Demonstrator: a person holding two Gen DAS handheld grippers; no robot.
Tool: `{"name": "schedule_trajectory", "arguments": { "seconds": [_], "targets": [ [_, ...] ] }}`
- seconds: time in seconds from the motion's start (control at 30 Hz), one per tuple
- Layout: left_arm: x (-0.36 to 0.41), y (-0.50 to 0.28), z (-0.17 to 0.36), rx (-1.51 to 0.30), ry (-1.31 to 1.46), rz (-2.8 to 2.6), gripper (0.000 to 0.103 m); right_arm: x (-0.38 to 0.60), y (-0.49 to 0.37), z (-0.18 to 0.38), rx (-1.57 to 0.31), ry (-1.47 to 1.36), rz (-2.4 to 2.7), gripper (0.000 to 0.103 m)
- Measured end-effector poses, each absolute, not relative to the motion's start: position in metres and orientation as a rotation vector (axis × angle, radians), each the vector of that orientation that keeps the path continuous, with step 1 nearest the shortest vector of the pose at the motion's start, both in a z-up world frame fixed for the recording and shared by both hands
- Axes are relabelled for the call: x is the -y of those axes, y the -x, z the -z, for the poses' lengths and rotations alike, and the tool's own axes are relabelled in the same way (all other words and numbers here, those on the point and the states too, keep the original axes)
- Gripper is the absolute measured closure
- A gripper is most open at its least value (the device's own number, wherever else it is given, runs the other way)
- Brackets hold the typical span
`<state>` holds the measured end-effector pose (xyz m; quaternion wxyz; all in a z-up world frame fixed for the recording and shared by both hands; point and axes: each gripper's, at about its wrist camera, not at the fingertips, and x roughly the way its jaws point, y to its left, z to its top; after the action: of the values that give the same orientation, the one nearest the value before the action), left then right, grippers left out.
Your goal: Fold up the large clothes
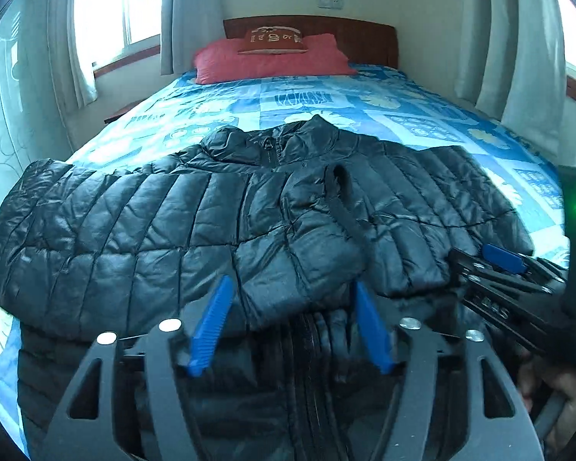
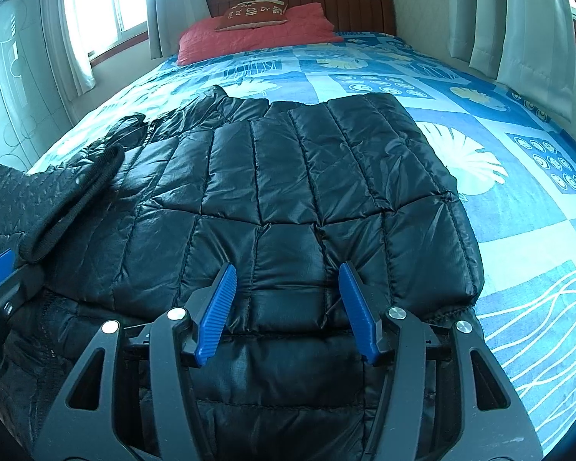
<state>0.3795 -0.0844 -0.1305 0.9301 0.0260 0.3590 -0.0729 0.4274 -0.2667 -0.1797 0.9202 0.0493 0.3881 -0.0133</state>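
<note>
Blue patterned bedspread, red pillow under small cushion, wooden headboard, pale curtains.

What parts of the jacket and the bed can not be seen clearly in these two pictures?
- Jacket hem, left wrist view: hidden under the left gripper, then cut by the bottom edge.
- Jacket's near edge, right wrist view: covered by the right gripper.
- Cushion writing, both views: too small to read.
- Bed near end, both views: cut off.
- Right gripper, left wrist view: blurred at the right edge.
</note>
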Motion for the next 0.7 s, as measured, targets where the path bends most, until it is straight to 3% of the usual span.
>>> {"name": "schedule_trajectory", "arguments": {
  "seconds": [0.37, 0.6, 0.63, 0.67, 0.7],
  "targets": [
    [0.02, -0.321, 0.09, -0.591, -0.091, 0.082, 0.029, 0.208, -0.413, 0.135, -0.751, -0.114, -0.093, 0.034],
    [-0.037, -0.315, 0.086, -0.587, -0.068, -0.012, 0.029, 0.152, -0.454, 0.144, -0.837, -0.167, -0.158, 0.033],
    [-0.046, -0.315, 0.087, -0.595, -0.052, -0.023, 0.029, 0.142, -0.46, 0.149, -0.862, -0.158, -0.174, 0.037],
    [-0.052, -0.315, 0.088, -0.6, -0.04, -0.031, 0.029, 0.134, -0.462, 0.154, -0.888, -0.15, -0.195, 0.047],
    [-0.058, -0.316, 0.088, -0.605, -0.027, -0.037, 0.029, 0.131, -0.463, 0.157, -0.902, -0.137, -0.195, 0.072]
  ]
}}
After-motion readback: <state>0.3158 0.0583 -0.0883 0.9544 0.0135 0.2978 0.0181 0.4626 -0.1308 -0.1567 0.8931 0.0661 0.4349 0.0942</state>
